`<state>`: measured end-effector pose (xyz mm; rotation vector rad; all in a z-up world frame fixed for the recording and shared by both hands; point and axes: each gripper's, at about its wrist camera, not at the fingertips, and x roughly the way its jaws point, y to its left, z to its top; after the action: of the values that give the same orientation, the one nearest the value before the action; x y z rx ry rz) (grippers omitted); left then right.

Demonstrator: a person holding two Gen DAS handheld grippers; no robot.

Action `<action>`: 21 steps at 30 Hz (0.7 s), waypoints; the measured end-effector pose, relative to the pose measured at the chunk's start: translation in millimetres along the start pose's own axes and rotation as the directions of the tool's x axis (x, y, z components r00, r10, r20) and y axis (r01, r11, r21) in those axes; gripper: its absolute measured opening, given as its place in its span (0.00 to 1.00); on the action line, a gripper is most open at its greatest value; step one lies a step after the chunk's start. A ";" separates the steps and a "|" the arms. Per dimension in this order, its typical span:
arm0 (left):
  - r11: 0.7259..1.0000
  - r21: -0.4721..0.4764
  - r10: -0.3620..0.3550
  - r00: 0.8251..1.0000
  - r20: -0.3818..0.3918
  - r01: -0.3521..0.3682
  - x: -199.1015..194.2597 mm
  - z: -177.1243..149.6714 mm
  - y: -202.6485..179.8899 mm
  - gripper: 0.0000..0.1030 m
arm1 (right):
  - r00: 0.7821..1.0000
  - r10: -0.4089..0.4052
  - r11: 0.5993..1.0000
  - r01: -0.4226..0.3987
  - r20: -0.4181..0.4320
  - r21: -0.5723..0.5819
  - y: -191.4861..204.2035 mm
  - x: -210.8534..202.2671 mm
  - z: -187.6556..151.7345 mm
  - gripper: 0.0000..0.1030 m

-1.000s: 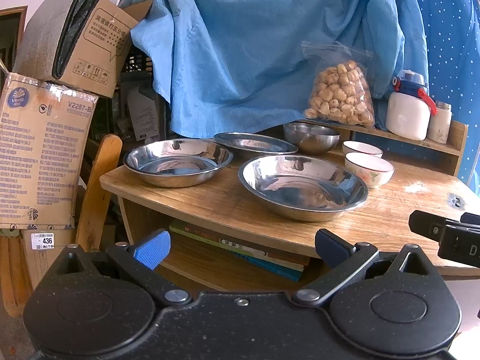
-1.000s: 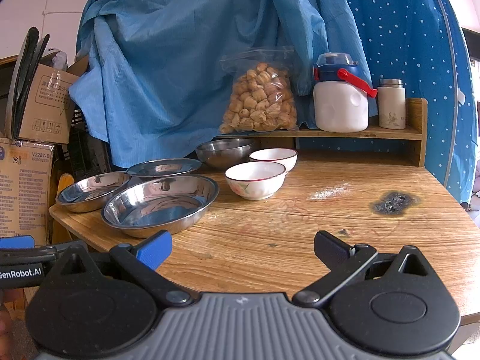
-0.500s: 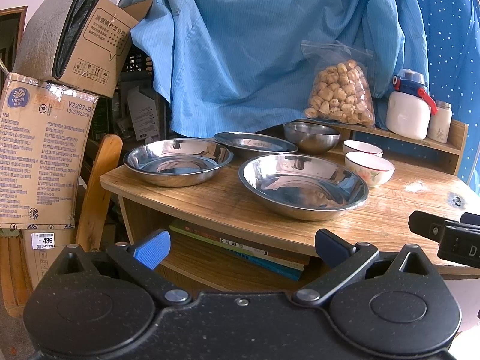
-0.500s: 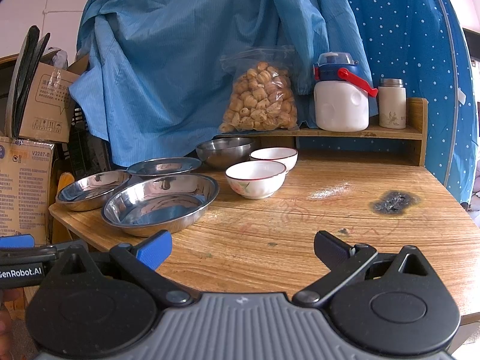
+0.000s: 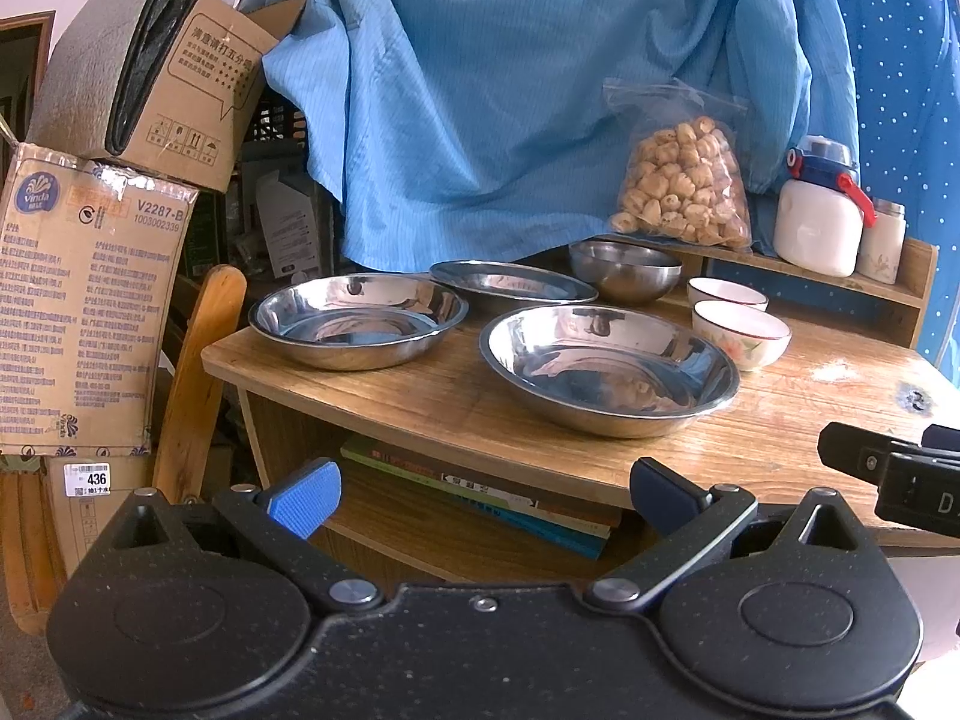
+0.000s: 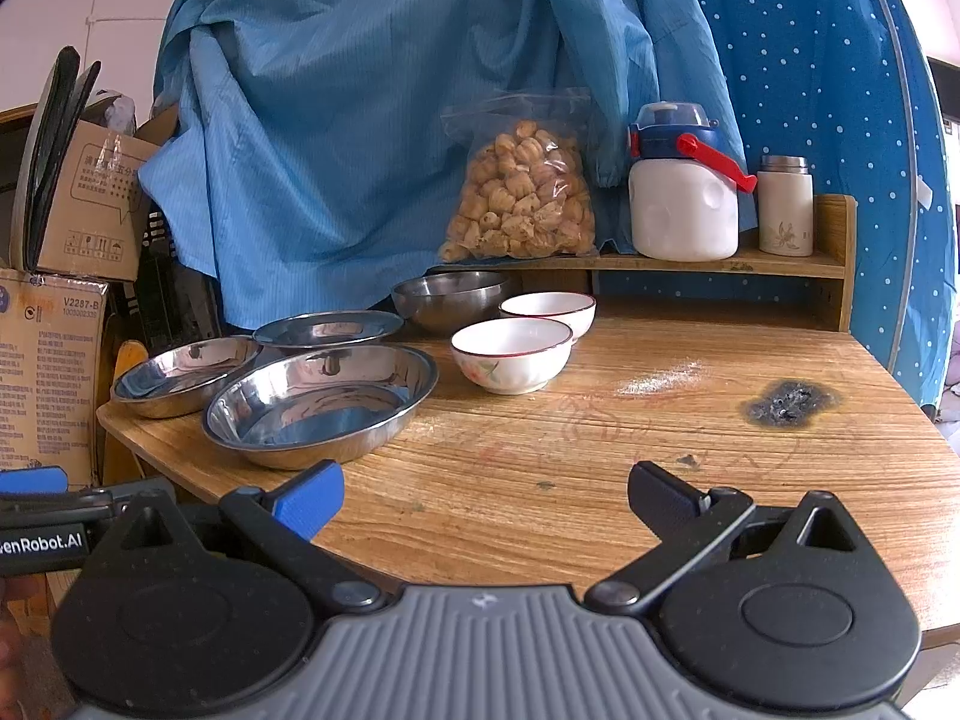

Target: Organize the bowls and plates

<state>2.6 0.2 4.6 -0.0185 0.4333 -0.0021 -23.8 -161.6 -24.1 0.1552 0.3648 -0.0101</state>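
On the wooden table (image 5: 456, 414) stand three steel plates: a large near one (image 5: 609, 367) (image 6: 321, 402), a left one (image 5: 357, 318) (image 6: 186, 373) and a flat far one (image 5: 513, 282) (image 6: 327, 327). Behind them is a steel bowl (image 5: 624, 270) (image 6: 450, 299) and two white bowls with red rims, one near (image 5: 741, 333) (image 6: 511, 353) and one far (image 5: 726, 293) (image 6: 549, 307). My left gripper (image 5: 483, 495) is open and empty, held in front of the table's near edge. My right gripper (image 6: 486, 495) is open and empty above the table's front.
A low wooden shelf (image 6: 720, 261) at the back holds a bag of snacks (image 6: 519, 192), a white jug (image 6: 684, 198) and a small flask (image 6: 785, 204). Blue cloth (image 5: 540, 90) hangs behind. Cardboard boxes (image 5: 84, 312) and a chair (image 5: 198, 372) stand left. Books (image 5: 480, 498) lie under the tabletop.
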 end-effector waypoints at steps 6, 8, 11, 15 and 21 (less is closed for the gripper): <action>1.000 0.000 0.001 1.000 -0.001 -0.001 0.3 -0.4 0.0 0.99 | 1.000 0.002 1.000 -0.002 -0.003 0.000 0.3 0.4 -0.1 1.00; 1.000 -0.001 0.001 1.000 -0.001 -0.001 0.4 -1.6 0.4 0.99 | 1.000 0.001 1.000 -0.001 -0.005 -0.001 0.8 0.8 -0.8 1.00; 1.000 0.000 0.001 1.000 -0.001 -0.001 0.3 -1.6 0.7 0.99 | 1.000 0.001 1.000 -0.001 -0.005 0.000 0.7 0.8 -1.0 1.00; 1.000 0.000 -0.001 1.000 -0.008 0.001 1.4 -4.2 2.4 0.99 | 1.000 0.002 1.000 -0.002 -0.006 0.000 0.8 0.9 -0.6 1.00; 1.000 0.000 -0.002 1.000 -0.010 0.002 2.1 -5.5 4.1 0.99 | 1.000 0.002 1.000 -0.002 -0.007 0.000 0.8 0.9 0.3 1.00</action>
<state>2.2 4.2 -1.4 -0.0190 0.4435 -0.0038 -22.8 -160.8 -24.0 0.1555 0.3712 -0.0074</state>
